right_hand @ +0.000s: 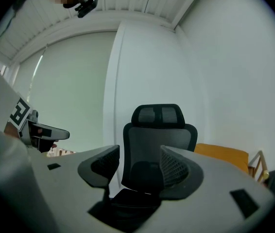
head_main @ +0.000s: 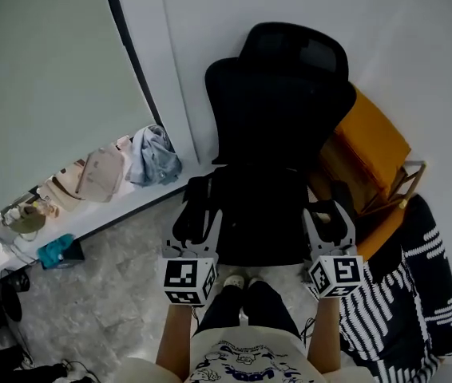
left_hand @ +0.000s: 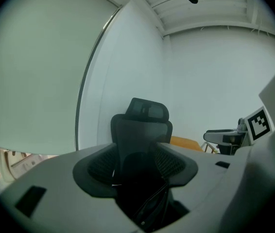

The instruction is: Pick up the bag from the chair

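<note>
A black office chair (head_main: 278, 94) stands against the white wall, straight ahead of me. A black bag (head_main: 262, 210) lies on its seat; it is hard to tell from the dark seat in the head view. The left gripper (head_main: 196, 214) is at the seat's front left corner and the right gripper (head_main: 327, 215) at its front right. Both are open and hold nothing. In the left gripper view the jaws (left_hand: 135, 166) frame the backrest (left_hand: 142, 135), with the bag (left_hand: 147, 205) and a strap low between them. In the right gripper view the bag (right_hand: 145, 171) leans against the backrest, beyond the open gripper (right_hand: 137, 166).
An orange folding chair (head_main: 374, 146) leans right of the office chair, above a black-and-white striped cloth (head_main: 406, 294). On the left a low ledge (head_main: 142, 202) carries hats, a denim garment (head_main: 154, 154) and a teal item (head_main: 54, 250). My legs are just before the seat.
</note>
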The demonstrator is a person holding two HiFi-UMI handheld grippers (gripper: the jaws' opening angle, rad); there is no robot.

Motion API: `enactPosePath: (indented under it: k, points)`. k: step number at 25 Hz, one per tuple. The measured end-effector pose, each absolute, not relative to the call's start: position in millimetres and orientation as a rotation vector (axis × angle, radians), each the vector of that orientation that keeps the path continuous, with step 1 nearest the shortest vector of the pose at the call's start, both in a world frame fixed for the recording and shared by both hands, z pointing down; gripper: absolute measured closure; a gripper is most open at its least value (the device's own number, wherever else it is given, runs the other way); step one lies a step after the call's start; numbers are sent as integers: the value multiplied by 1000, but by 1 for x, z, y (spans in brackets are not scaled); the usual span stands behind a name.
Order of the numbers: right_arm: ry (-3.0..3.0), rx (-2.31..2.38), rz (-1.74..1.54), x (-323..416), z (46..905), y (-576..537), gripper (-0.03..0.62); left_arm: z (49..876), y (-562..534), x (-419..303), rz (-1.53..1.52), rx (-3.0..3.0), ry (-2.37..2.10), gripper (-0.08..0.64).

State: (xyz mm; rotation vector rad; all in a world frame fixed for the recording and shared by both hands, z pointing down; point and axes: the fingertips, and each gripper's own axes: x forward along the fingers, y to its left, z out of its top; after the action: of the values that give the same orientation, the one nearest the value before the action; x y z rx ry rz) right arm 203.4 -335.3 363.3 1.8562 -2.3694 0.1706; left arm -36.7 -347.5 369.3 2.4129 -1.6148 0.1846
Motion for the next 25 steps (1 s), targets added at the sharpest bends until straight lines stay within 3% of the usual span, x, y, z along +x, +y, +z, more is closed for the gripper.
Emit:
enactPosePath:
  k: [17, 25]
  points:
    - [-2351, 1482, 373, 230, 526, -441, 291, 528, -394, 0, 438, 2241, -1516, 314]
    - [-2302, 1281, 456, 241, 619, -469, 218, 614, -403, 22, 540, 2196, -1414, 303]
